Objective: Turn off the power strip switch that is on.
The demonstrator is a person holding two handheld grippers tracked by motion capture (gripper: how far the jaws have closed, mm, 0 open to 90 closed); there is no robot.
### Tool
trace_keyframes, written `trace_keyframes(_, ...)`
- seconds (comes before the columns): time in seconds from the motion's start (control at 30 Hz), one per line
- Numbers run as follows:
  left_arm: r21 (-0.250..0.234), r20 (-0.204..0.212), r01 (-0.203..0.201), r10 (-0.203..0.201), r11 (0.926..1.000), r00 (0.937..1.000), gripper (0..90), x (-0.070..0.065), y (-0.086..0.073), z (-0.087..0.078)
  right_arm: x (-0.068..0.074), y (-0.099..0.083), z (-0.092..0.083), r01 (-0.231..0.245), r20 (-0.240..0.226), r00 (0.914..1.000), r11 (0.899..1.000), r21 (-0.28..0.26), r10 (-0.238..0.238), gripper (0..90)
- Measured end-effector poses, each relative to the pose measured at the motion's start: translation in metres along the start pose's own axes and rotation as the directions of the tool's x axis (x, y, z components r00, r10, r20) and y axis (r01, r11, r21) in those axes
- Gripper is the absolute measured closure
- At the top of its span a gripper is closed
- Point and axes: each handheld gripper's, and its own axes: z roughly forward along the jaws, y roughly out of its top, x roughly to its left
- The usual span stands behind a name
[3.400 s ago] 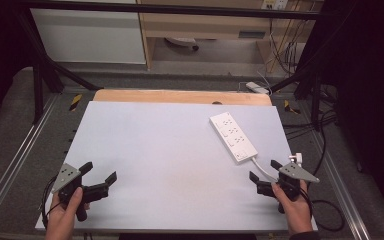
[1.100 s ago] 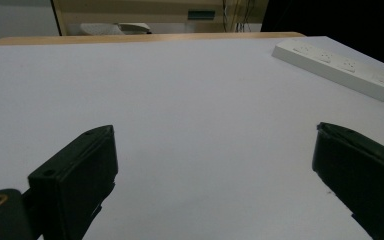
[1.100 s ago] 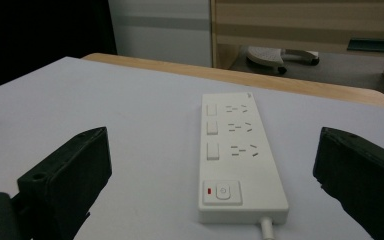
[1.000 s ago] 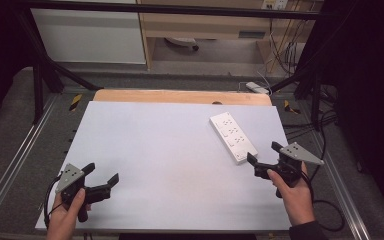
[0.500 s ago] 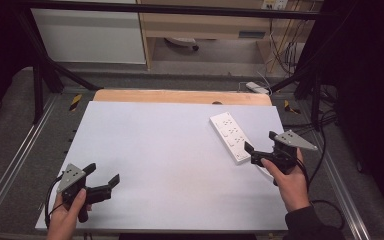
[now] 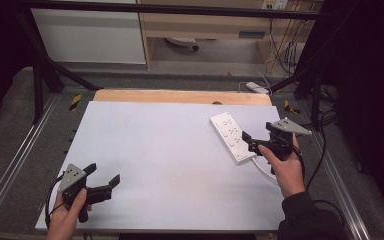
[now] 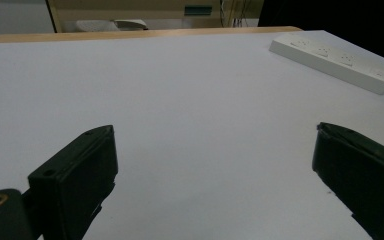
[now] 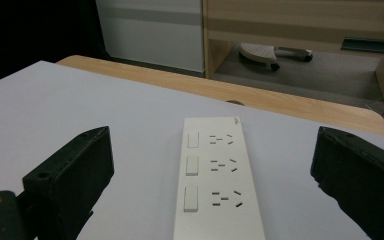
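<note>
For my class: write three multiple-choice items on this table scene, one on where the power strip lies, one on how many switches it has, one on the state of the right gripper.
1. Where does the power strip lie on the white table?
A. left front corner
B. right side, by the right gripper
C. dead centre

2. How many rocker switches show on the strip?
A. one
B. three
C. five

3. What state is the right gripper in?
A. open, holding nothing
B. shut on the strip
C. shut on a cable

Answers: 1 B, the high view shows the strip on the right half, just ahead of that gripper. 2 B, the right gripper view shows three switches in a row. 3 A, its jaws stand wide apart with the strip lying between and beyond them.
</note>
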Motion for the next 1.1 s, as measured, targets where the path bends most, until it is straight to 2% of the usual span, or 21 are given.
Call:
trace_keyframes(0.27, 0.003, 0.001, 0.0, 0.0, 1.0, 1.0, 4.5, -0.001, 0.0, 0.001, -0.002, 0.011, 0.009, 0.004, 0.001, 1.0, 1.0, 0.006, -0.004, 4.0)
trace_keyframes(0.5, 0.007, 0.004, -0.004, 0.004, 1.0, 1.0, 4.5, -0.001, 0.0, 0.001, -0.001, 0.02, 0.019, 0.031, 0.01, 0.9995, 0.999, 0.029, -0.031, 4.3)
trace_keyframes(1.1, 0.015, 0.005, -0.015, 0.015, 0.9998, 0.9999, 4.5, -0.001, -0.001, 0.002, -0.001, 0.027, 0.042, 0.048, 0.032, 0.9982, 0.997, 0.067, -0.051, 6.0)
